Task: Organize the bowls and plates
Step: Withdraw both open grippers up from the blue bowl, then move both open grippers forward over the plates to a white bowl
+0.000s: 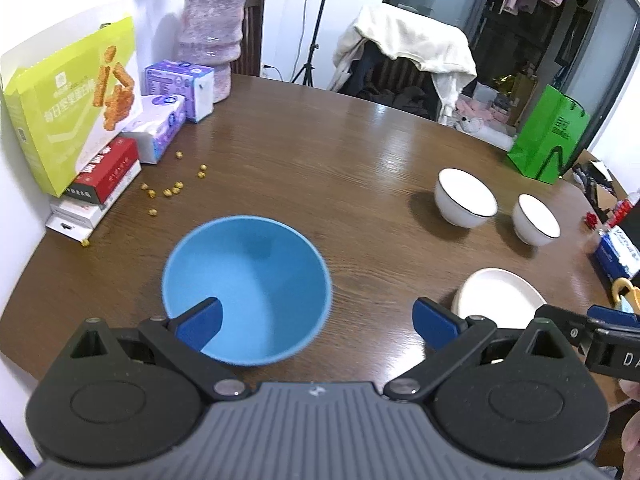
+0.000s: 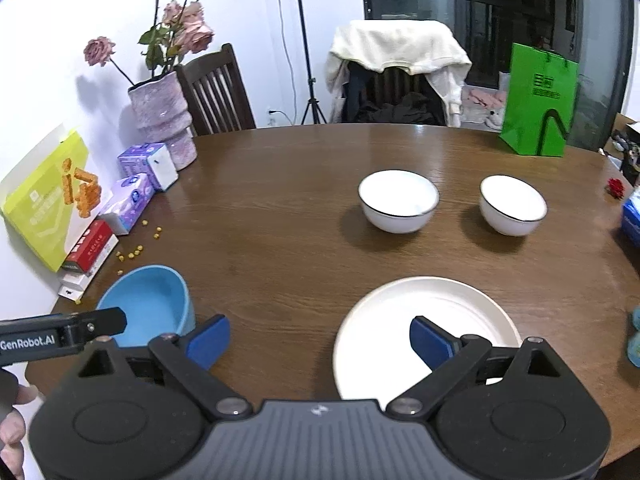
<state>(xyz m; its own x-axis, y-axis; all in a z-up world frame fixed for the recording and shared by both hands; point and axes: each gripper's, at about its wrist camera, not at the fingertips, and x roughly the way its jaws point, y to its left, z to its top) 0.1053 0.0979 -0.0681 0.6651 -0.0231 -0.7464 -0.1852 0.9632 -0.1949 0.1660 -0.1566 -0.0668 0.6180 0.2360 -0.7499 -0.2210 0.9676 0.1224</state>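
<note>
**Both claws released over table**

Left gripper spread wide, empty, above blue bowl at near left. Right gripper likewise spread, nothing held, one pad over plate at near right. Two white bowls apart, side by side, farther back on table.

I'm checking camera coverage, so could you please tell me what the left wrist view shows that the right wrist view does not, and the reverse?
Only the left wrist view shows the blue bowl's full round rim.

Only the right wrist view shows the whole white plate, the tall pink flowers and the bare wooden chair.

Both show the two white bowls, the green bag, the vase, the snack box and the wooden table.
</note>
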